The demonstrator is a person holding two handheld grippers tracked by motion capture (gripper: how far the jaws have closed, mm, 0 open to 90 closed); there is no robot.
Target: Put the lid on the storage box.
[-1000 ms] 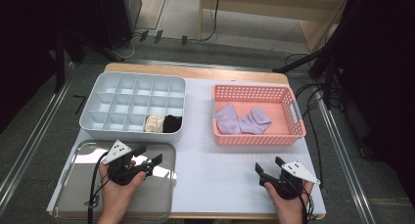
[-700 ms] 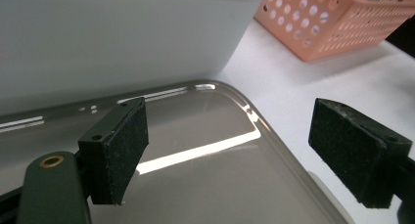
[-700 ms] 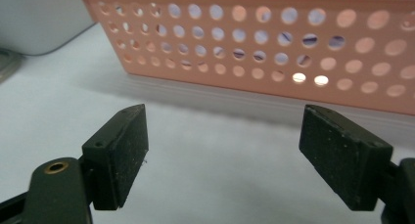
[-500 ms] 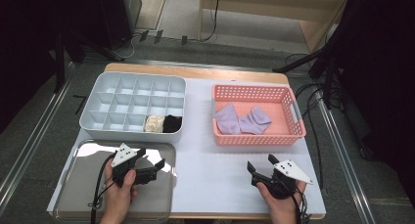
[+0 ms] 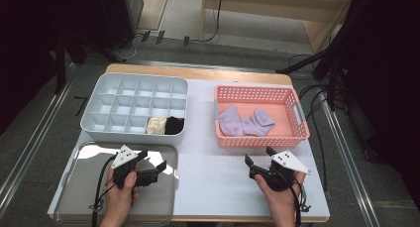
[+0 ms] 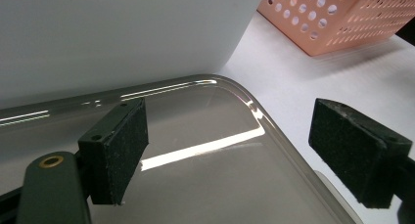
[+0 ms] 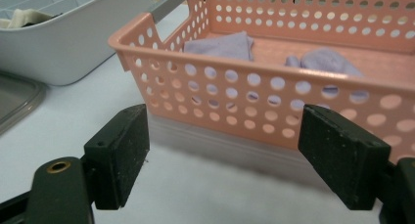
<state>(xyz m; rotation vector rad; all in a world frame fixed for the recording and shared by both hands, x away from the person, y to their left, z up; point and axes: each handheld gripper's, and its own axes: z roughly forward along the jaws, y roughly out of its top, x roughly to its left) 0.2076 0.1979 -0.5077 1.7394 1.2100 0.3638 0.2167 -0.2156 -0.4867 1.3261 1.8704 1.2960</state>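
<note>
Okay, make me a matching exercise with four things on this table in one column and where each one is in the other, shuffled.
1. purple socks
2. black sock
3. left gripper
4. right gripper

a. over the clear lid
b. in the pink basket
c. over the white tabletop, before the basket
d. in the grey divided tray

Pairs: 1-b, 2-d, 3-a, 4-c

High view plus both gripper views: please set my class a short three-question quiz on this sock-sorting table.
1. True or false: both the left gripper and the right gripper are open and hold nothing.
2. What lies in the pink basket? A) purple socks B) a black sock C) nothing
3. Fill in: the left gripper hovers over the clear ____.

Key: 1 true; 2 A; 3 lid. A cream sock and a black sock already sit in adjacent cells of the grey divided box.
</note>
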